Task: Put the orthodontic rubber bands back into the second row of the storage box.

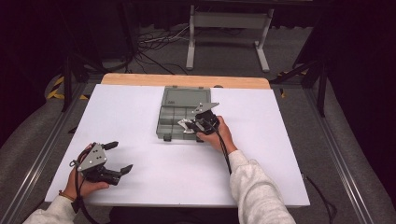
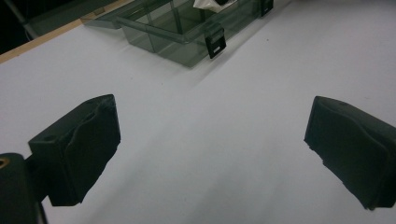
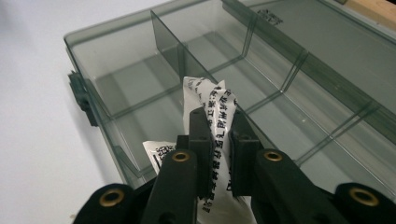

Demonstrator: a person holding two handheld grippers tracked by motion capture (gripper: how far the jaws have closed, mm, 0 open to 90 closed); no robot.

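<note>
Right gripper is pinching a flimsy, crinkly packet mid-body over the organiser box; left gripper sits spread wide.

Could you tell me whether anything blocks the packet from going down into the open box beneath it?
Nothing visible does. The right tool pinches the white printed plastic packet above the translucent grey compartment box, whose lid lies open; the compartment below looks empty, though a divider wall stands close beside it.
</note>
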